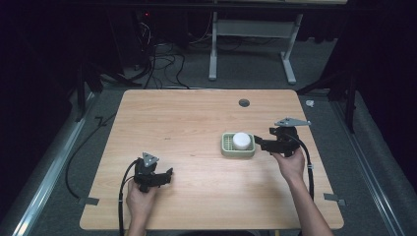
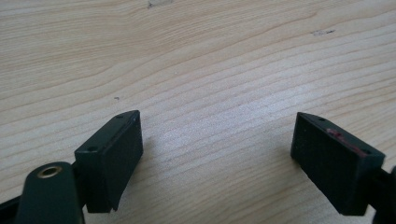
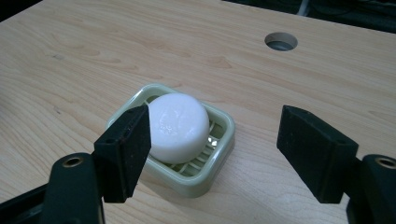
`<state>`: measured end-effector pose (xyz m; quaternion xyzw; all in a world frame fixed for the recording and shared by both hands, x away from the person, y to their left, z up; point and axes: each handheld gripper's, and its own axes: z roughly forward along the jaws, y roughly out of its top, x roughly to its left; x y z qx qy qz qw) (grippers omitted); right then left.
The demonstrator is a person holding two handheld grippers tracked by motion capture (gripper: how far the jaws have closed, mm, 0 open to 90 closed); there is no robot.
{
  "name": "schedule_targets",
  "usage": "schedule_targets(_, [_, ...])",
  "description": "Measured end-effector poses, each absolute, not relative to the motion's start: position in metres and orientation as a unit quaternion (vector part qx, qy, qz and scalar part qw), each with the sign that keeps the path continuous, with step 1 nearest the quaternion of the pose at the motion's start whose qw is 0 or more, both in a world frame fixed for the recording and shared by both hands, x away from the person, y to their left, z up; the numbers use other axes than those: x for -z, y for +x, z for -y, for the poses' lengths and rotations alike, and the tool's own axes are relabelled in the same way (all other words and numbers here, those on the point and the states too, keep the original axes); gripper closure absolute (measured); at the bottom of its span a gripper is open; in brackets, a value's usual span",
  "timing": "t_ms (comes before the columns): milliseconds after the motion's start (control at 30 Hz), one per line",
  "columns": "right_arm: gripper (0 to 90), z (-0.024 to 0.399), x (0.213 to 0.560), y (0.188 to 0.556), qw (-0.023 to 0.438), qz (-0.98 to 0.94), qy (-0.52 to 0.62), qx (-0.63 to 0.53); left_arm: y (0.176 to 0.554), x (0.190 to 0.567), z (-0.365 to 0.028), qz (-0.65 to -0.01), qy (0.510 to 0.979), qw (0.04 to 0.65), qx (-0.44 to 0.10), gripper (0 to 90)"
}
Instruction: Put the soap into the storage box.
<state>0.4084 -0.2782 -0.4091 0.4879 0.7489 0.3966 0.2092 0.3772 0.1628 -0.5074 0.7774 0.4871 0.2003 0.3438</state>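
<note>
A round white soap bar (image 1: 242, 140) (image 3: 178, 126) lies in a pale green slatted soap dish (image 1: 226, 146) (image 3: 222, 150) right of the table's middle. My right gripper (image 1: 259, 143) (image 3: 215, 149) is held just to the right of the dish, pointing at it, open, with nothing between its jaws. The soap sits ahead of it, nearer the left jaw. My left gripper (image 1: 169, 175) (image 2: 217, 156) rests low over bare wood near the front left of the table, open and holding nothing.
The light wooden table (image 1: 187, 123) has a round cable hole (image 1: 244, 103) (image 3: 280, 41) near its far edge. Beyond the table a grey frame (image 1: 253, 46) stands on the carpet among cables (image 1: 162, 59). Cables trail from both grippers off the front edge.
</note>
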Motion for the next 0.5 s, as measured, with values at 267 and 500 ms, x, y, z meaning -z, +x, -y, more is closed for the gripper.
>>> schedule_targets(267, [26.6, 0.286, 0.407, 0.401, 0.213, -0.742, 0.491, -0.404, 0.377, 0.507, -0.163, -0.487, 0.778, 0.343, -0.200, 17.2])
schedule_targets(500, [26.6, 0.293, 0.409, 0.394, 0.214, -0.736, 0.496, -0.406, 0.377, 0.507, -0.163, -0.486, 0.778, 0.343, -0.200, 17.2])
